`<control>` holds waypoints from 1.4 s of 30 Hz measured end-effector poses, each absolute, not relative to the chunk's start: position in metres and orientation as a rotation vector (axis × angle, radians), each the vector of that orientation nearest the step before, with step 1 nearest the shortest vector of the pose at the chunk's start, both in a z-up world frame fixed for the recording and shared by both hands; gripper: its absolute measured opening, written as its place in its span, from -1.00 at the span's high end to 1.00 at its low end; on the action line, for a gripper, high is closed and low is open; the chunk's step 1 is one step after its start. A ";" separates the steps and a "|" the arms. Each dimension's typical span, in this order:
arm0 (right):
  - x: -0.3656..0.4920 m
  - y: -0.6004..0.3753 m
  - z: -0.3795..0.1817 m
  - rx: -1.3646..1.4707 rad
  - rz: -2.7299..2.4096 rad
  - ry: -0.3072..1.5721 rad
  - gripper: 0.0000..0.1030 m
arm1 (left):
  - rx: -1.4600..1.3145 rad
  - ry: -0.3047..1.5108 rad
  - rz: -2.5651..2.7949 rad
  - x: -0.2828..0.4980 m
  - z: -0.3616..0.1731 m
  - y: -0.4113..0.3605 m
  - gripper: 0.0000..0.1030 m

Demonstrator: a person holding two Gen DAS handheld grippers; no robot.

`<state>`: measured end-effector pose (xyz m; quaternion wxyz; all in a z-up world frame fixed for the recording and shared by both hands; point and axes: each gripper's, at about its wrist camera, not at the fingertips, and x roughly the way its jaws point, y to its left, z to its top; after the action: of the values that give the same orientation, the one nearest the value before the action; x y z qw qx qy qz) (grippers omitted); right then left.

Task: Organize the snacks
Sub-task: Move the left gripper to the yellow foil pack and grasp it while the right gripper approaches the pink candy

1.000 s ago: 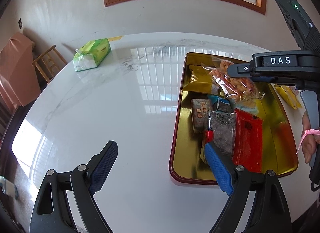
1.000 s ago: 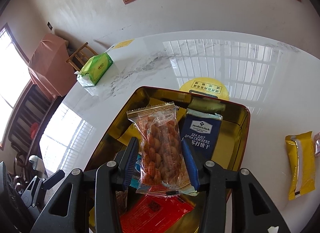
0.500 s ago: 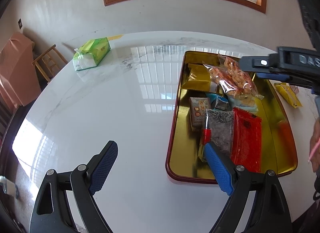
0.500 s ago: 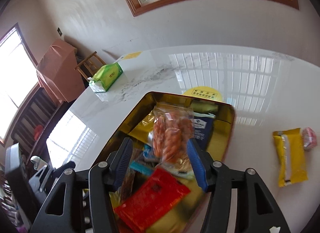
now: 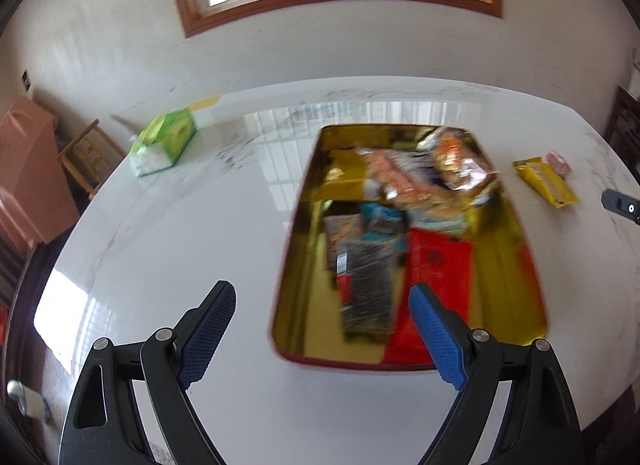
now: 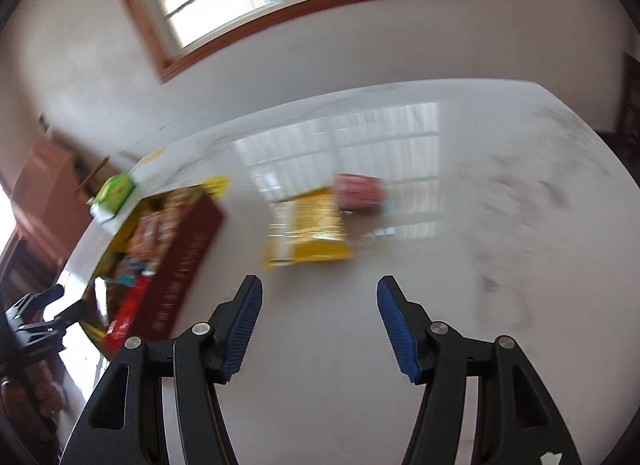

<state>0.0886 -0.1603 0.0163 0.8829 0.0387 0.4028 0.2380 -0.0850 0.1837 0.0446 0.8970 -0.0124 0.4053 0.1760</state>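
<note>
From the left wrist, the left tongs (image 5: pixel 322 329) stand wide apart and empty above the white worktop (image 5: pixel 192 249); the gold tray (image 5: pixel 516 265) of snacks lies just ahead, toward their right finger

From the right wrist, the right tongs (image 6: pixel 319 317) gape empty, a yellow packet (image 6: pixel 306 233) ahead on the worktop, the tray far left

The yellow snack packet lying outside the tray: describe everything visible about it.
The yellow snack packet is a flat, glossy foil-like pouch with a paler band along one side; its print is too blurred to read. It lies flat on the white marble table, to the right of the gold tray and clear of its rim. A small pink packet sits at its far end, seemingly touching it. Nothing grips it; the right claw hangs open short of it.
</note>
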 end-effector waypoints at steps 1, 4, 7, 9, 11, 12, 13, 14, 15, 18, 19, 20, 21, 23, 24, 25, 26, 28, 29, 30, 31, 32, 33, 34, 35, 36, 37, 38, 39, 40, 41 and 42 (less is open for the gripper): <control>0.090 -0.171 0.014 0.079 0.468 0.833 -0.11 | -0.013 0.836 0.351 -0.082 0.047 0.177 -0.72; 0.094 -0.192 0.006 0.031 0.388 0.807 -0.11 | 0.025 0.837 0.285 -0.072 0.057 0.152 -0.72; 0.101 -0.206 -0.005 -0.021 0.335 0.801 -0.11 | 0.024 0.851 0.182 -0.057 0.066 0.128 -0.72; 0.105 -0.221 -0.011 -0.003 0.329 0.805 -0.11 | 0.000 0.871 0.123 -0.045 0.070 0.116 -0.72; 0.109 -0.229 -0.018 0.012 0.323 0.809 -0.11 | -0.022 0.897 0.058 -0.026 0.076 0.098 -0.72; 0.110 -0.230 -0.020 0.017 0.324 0.810 -0.11 | -0.032 0.907 0.026 -0.014 0.079 0.087 -0.72; 0.112 -0.233 -0.022 0.027 0.327 0.812 -0.11 | -0.040 0.917 0.000 -0.003 0.081 0.077 -0.72; 0.112 -0.236 -0.022 0.036 0.333 0.808 -0.11 | -0.050 0.934 -0.032 0.010 0.082 0.068 -0.72; 0.110 -0.238 -0.020 0.038 0.341 0.796 -0.12 | -0.059 0.949 -0.056 0.019 0.081 0.062 -0.72; 0.110 -0.238 -0.020 0.030 0.363 0.781 -0.22 | -0.077 1.001 -0.114 0.059 0.074 0.041 -0.72; 0.108 -0.238 -0.019 0.033 0.372 0.778 -0.22 | -0.076 1.028 -0.126 0.076 0.069 0.033 -0.72; 0.107 -0.240 -0.019 0.037 0.379 0.774 -0.22 | -0.074 1.051 -0.127 0.087 0.064 0.028 -0.72; 0.106 -0.240 -0.018 0.042 0.389 0.768 -0.23 | -0.072 1.080 -0.128 0.098 0.058 0.024 -0.72; 0.106 -0.242 -0.018 0.057 0.407 0.765 -0.25 | -0.073 1.145 -0.130 0.122 0.044 0.016 -0.72; 0.106 -0.244 -0.018 0.065 0.413 0.763 -0.25 | -0.070 1.163 -0.137 0.130 0.038 0.010 -0.72; 0.106 -0.245 -0.018 0.075 0.424 0.760 -0.25 | -0.068 1.197 -0.132 0.141 0.029 0.005 -0.72; 0.105 -0.246 -0.018 0.080 0.431 0.758 -0.25 | -0.067 1.223 -0.119 0.148 0.023 0.002 -0.72; 0.104 -0.246 -0.017 0.085 0.446 0.752 -0.26 | -0.060 1.270 -0.099 0.162 0.010 -0.003 -0.72; 0.103 -0.246 -0.017 0.088 0.454 0.749 -0.27 | -0.067 1.278 -0.091 0.166 0.007 -0.003 -0.72; 0.102 -0.246 -0.017 0.090 0.459 0.747 -0.30 | -0.077 1.284 -0.086 0.169 0.003 -0.003 -0.72; 0.102 -0.246 -0.017 0.092 0.463 0.746 -0.33 | -0.086 1.291 -0.086 0.173 -0.002 -0.005 -0.72; 0.102 -0.247 -0.017 0.095 0.470 0.744 -0.33 | -0.083 1.296 -0.081 0.176 -0.004 -0.007 -0.72; 0.102 -0.247 -0.016 0.098 0.476 0.743 -0.34 | -0.079 1.301 -0.074 0.179 -0.007 -0.009 -0.72; 0.101 -0.247 -0.016 0.102 0.482 0.741 -0.35 | -0.079 1.306 -0.066 0.181 -0.011 -0.010 -0.72; 0.101 -0.248 -0.016 0.105 0.487 0.740 -0.36 | -0.077 1.304 -0.058 0.181 -0.012 -0.010 -0.72; 0.100 -0.248 -0.016 0.108 0.492 0.739 -0.38 | -0.071 1.290 -0.046 0.181 -0.012 -0.011 -0.72; 0.100 -0.248 -0.016 0.111 0.496 0.739 -0.41 | -0.072 1.282 -0.033 0.180 -0.013 -0.010 -0.72; 0.099 -0.248 -0.016 0.114 0.497 0.739 -0.42 | -0.084 1.270 -0.025 0.180 -0.013 -0.009 -0.72; 0.099 -0.248 -0.016 0.117 0.498 0.738 -0.43 | -0.100 1.256 -0.022 0.179 -0.014 -0.007 -0.71; 0.099 -0.249 -0.015 0.120 0.499 0.738 -0.45 | -0.128 1.230 -0.026 0.176 -0.012 -0.002 -0.61; 0.099 -0.249 -0.015 0.123 0.500 0.739 -0.46 | -0.148 1.187 -0.034 0.171 -0.009 0.002 -0.17; 0.099 -0.249 -0.015 0.127 0.501 0.740 -0.48 | -0.141 1.169 -0.028 0.169 -0.007 0.004 -0.09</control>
<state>0.0988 -0.2494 -0.0152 0.8999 0.0614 0.3575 0.2422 0.1689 0.0039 -0.0069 0.8315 -0.0663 0.5513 -0.0134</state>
